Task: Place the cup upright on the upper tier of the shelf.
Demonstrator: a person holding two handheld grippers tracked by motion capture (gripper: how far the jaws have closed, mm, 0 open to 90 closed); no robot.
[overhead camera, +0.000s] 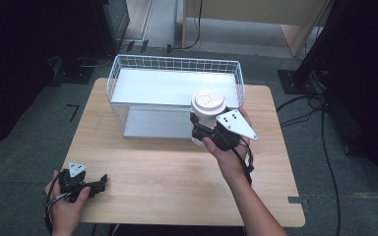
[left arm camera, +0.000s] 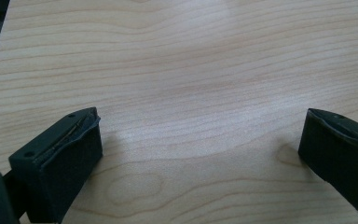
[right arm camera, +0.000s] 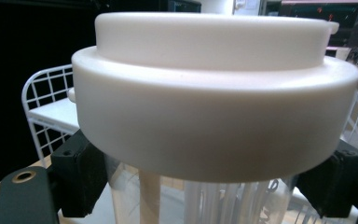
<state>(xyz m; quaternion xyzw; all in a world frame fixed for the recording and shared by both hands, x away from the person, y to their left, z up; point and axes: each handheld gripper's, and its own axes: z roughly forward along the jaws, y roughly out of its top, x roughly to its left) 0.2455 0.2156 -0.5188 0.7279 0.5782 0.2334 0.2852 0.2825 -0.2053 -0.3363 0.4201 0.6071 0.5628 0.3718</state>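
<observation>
The right gripper (overhead camera: 203, 129) holds a clear cup (overhead camera: 207, 115) with a white lid (right arm camera: 214, 100), its fingers (right arm camera: 77, 175) clamped on the transparent wall just under the lid's rim, one on each side. The cup stands upright, its long axis vertical, and hangs clear of the desk (overhead camera: 177, 172) at the front edge of the white wire basket (overhead camera: 174, 91). That basket is the landmark here: the cup sits in front of its right front corner, overlapping the front wall as seen from the high view, and the basket's pale floor lies just beyond and to the left of the cup. I judge the coming move to be a short carry forward over the front wall and then down into the basket, so the cup's base must clear the wire top.

The left gripper (overhead camera: 96, 184) rests on the desk far in front of the basket, near the left front corner, fingers (left arm camera: 60, 161) spread wide with only bare wood between them. The right hand is much the nearer one.

The desk is light wood with rounded corners; grey floor, cables and dark stands surround it.
</observation>
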